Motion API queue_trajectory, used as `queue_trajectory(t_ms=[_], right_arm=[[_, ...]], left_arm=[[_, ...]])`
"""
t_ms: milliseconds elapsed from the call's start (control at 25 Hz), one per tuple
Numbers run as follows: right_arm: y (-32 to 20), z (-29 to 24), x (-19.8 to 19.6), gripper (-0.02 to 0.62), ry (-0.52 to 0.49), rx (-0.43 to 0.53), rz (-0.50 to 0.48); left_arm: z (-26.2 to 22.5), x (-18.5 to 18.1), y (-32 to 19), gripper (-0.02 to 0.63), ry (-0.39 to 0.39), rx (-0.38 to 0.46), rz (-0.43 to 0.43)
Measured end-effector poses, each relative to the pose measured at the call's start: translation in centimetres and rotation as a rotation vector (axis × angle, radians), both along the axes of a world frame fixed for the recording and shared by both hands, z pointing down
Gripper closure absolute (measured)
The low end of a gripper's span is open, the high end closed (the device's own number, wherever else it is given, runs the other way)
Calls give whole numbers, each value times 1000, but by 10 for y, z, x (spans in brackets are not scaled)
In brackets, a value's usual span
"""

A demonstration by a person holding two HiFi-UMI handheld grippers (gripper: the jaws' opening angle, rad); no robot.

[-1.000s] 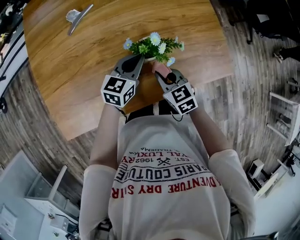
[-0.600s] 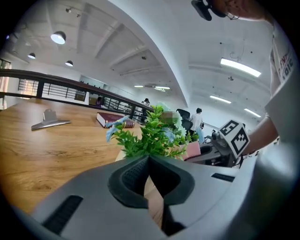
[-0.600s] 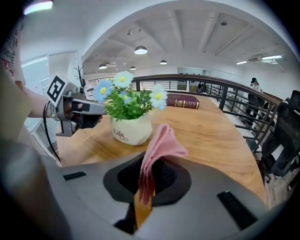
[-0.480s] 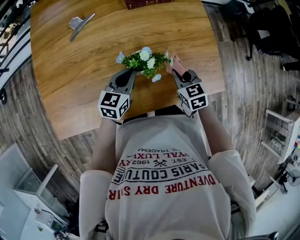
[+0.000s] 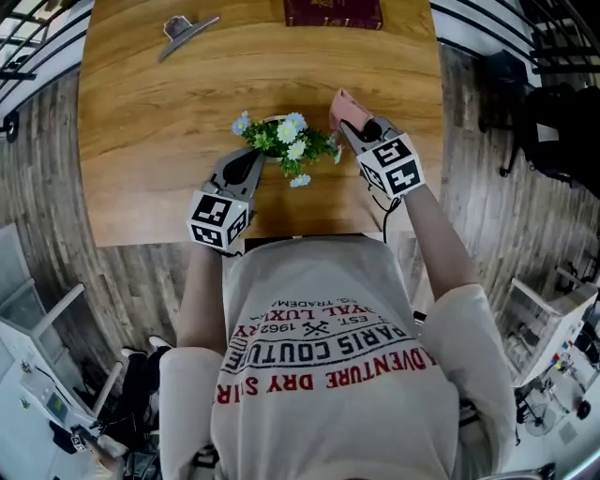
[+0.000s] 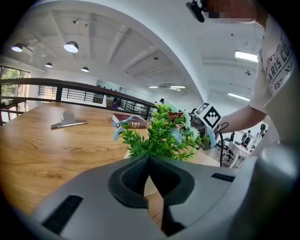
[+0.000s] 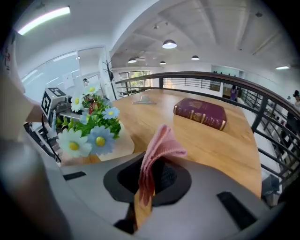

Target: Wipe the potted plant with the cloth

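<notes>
A small potted plant (image 5: 281,142) with green leaves and white and pale blue flowers stands near the front edge of the wooden table (image 5: 141,112). My left gripper (image 5: 251,157) sits shut against the plant's near left side, nothing visible between its tips. In the left gripper view the foliage (image 6: 161,136) rises just beyond the closed jaws. My right gripper (image 5: 347,127) is at the plant's right, shut on a folded pink cloth (image 5: 343,107). In the right gripper view the cloth (image 7: 158,150) sticks up out of the jaws, with the flowers (image 7: 91,129) to its left.
A dark red book (image 5: 333,13) lies at the table's far edge, seen also as the book (image 7: 200,112) ahead of the right gripper. A metal clip (image 5: 187,36) lies at the far left. Wooden flooring and a railing surround the table.
My right gripper has carried the pink cloth from the plant's near side round to its right side, farther from me. The left gripper has stayed by the plant.
</notes>
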State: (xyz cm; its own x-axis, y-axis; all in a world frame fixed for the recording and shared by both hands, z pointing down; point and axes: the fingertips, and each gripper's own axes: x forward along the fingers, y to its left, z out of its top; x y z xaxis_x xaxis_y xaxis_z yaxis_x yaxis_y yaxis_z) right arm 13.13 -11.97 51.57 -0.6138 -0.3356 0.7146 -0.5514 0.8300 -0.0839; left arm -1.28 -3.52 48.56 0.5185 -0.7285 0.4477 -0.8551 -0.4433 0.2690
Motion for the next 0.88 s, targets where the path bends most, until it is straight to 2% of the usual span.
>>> queue_trajectory(t_ms=[200, 400, 560, 880], right_arm=[[-15, 3, -40, 558, 2, -54, -203], [-4, 8, -71, 558, -31, -133, -346], [1, 9, -83, 560, -53, -156, -410], [-4, -1, -99, 560, -102, -227, -457]], left_arm=[[0, -2, -3, 591, 9, -17, -50], [0, -2, -2, 591, 24, -32, -74], [-2, -3, -4, 591, 40, -28, -90], [-2, -5, -4, 591, 68, -25, -113]])
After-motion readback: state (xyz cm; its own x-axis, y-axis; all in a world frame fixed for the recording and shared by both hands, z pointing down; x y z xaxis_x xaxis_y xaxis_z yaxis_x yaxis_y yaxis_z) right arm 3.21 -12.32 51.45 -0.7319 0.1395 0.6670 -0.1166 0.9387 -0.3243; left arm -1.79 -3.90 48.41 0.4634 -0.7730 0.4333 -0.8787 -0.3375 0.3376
